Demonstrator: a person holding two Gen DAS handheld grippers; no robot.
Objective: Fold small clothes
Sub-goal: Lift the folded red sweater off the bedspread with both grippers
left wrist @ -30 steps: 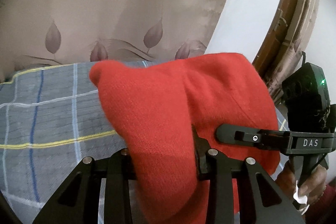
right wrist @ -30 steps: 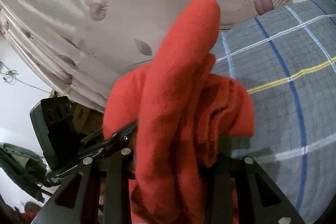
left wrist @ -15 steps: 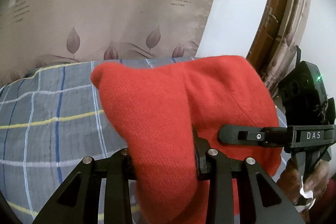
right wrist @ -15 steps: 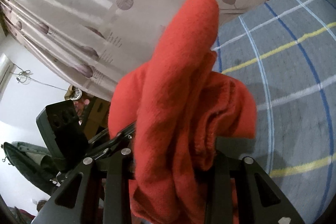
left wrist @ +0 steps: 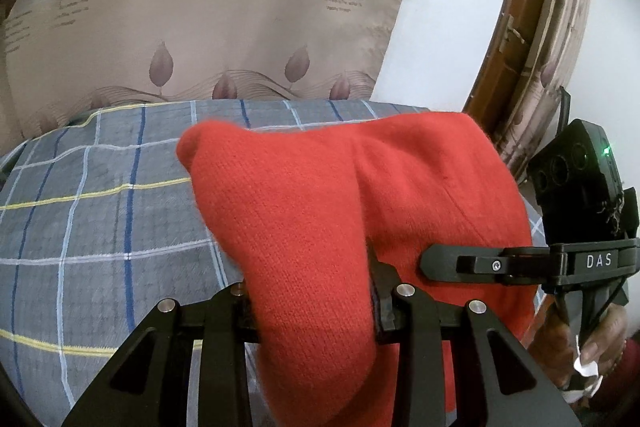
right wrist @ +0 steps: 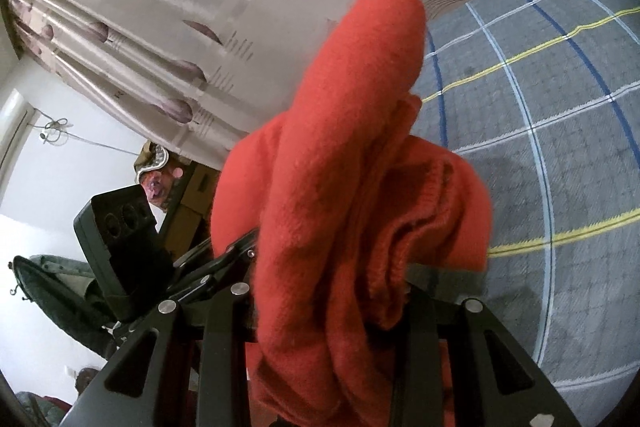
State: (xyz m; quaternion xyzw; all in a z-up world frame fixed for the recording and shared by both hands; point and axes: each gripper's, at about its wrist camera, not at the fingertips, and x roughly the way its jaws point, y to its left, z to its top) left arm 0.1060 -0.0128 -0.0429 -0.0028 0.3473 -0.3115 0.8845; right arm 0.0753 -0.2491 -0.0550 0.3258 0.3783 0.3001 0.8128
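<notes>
A red knitted garment [left wrist: 320, 219] hangs in the air between both grippers, above a grey plaid bed cover [left wrist: 100, 227]. My left gripper [left wrist: 312, 311] is shut on its near edge; cloth drapes over the fingers and hides the tips. My right gripper [left wrist: 436, 261] comes in from the right in the left wrist view and pinches the garment's right side. In the right wrist view the right gripper [right wrist: 328, 311] is shut on bunched red cloth [right wrist: 352, 147], and the left gripper's body [right wrist: 120, 247] shows at left.
A beige curtain with leaf prints and lettering [left wrist: 200, 7] hangs behind the bed. A white wall and a brown wooden door frame [left wrist: 508, 39] stand at the right. The plaid cover [right wrist: 560, 127] spreads to the right in the right wrist view.
Both grippers have tilted and lifted the garment slightly; more of the plaid cover shows below in both views. The grips have not changed.
</notes>
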